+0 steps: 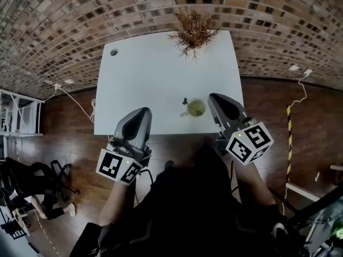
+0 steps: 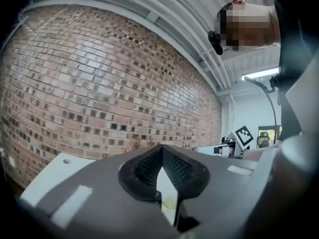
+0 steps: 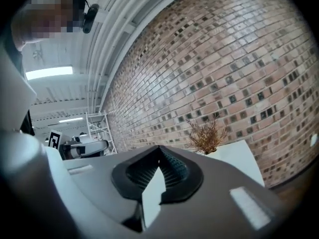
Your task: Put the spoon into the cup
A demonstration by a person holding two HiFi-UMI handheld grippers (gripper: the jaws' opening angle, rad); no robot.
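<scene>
On the table (image 1: 139, 74), spoon (image 1: 185, 101) in cup (image 1: 196, 109), near right gripper (image 1: 214, 97) fingers (image 1: 222, 105), untouched

Closed and empty, level: left gripper (image 1: 143, 112), right gripper (image 1: 215, 97).

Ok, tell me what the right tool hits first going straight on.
Probably the wall: the right tool points level over the table, aimed just left of the plant. Depth is unclear, so it might brush the plant.

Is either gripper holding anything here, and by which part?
Nothing is held: the left gripper and the right gripper are both shut and empty.
</scene>
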